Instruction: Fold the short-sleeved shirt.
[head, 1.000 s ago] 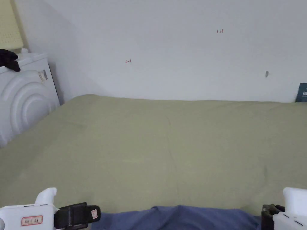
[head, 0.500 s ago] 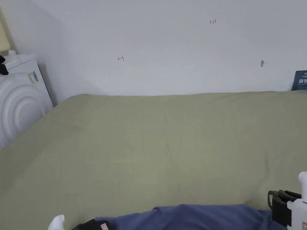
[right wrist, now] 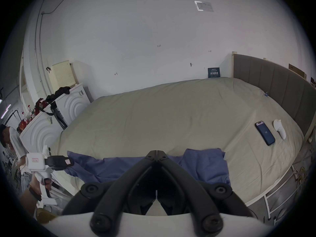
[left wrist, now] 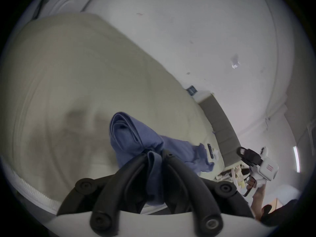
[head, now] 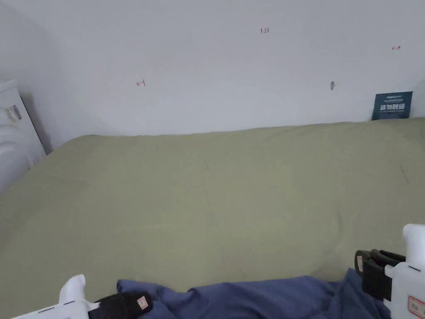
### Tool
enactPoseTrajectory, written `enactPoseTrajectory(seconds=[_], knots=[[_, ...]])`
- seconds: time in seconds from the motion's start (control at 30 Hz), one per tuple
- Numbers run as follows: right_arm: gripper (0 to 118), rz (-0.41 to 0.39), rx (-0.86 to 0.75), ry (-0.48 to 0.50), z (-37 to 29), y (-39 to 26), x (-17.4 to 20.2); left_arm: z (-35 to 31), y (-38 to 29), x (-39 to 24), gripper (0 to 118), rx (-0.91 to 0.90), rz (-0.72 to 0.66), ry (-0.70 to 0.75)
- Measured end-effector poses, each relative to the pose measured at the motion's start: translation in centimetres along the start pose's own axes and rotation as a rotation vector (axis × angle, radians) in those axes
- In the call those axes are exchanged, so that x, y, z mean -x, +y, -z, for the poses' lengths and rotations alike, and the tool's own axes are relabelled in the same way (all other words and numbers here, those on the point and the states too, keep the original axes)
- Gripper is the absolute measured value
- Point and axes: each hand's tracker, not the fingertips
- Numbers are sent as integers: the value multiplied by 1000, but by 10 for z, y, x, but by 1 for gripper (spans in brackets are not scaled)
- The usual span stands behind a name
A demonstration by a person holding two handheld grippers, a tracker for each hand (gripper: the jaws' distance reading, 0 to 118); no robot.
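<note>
A blue short-sleeved shirt of soft, matte knit cloth lies crumpled along the near edge of a bed, its long axis running left to right across the pale olive bed sheet, which is smooth apart from a few shallow creases. The left gripper has its black, rounded jaws clamped together on a bunched fold of the shirt's left end, and beyond the jaws the cloth rolls into a thick, layered tube pointing toward the far side of the bed. The right gripper sits over the middle of the shirt near its far hem, its black jaws brought together tip to tip with no cloth visible between them. The right end of the shirt spreads flatter, a broad panel with a straight far edge. On the sheet to the right, well apart from the shirt, lie a dark blue phone and a small white curved object, near a grey padded headboard with vertical panels. White moulded cabinets with ribbed arcs stand at the left.
</note>
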Motion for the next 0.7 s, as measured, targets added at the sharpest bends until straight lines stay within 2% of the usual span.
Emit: enactPoseTrajectory(seconds=[0.2, 0.33, 0.5, 0.53, 0.57, 0.6, 0.63, 0.7], knots=[[1, 24, -13, -1, -8, -1, -10, 58, 6, -74, 11, 100, 117, -90], [1, 40, -8, -12, -14, -6, -20, 114, -10, -98, 11, 181, 140, -137], [1, 49, 9, -29, -20, -13, -31, 170, -35, -102, 13, 260, 129, -115], [1, 51, 14, -34, -20, -14, -33, 173, -40, -100, 34, 268, 106, -91], [1, 49, 20, -41, -20, -15, -35, 177, -43, -96, 65, 282, 86, -108], [1, 46, 23, -48, -20, -15, -37, 179, -47, -93, 89, 301, 47, -119], [1, 45, 24, -53, -19, -16, -39, 175, -49, -99, 94, 304, 20, -139], [1, 55, 23, -56, -18, -16, -42, 164, -46, -103, 94, 266, 24, -164]])
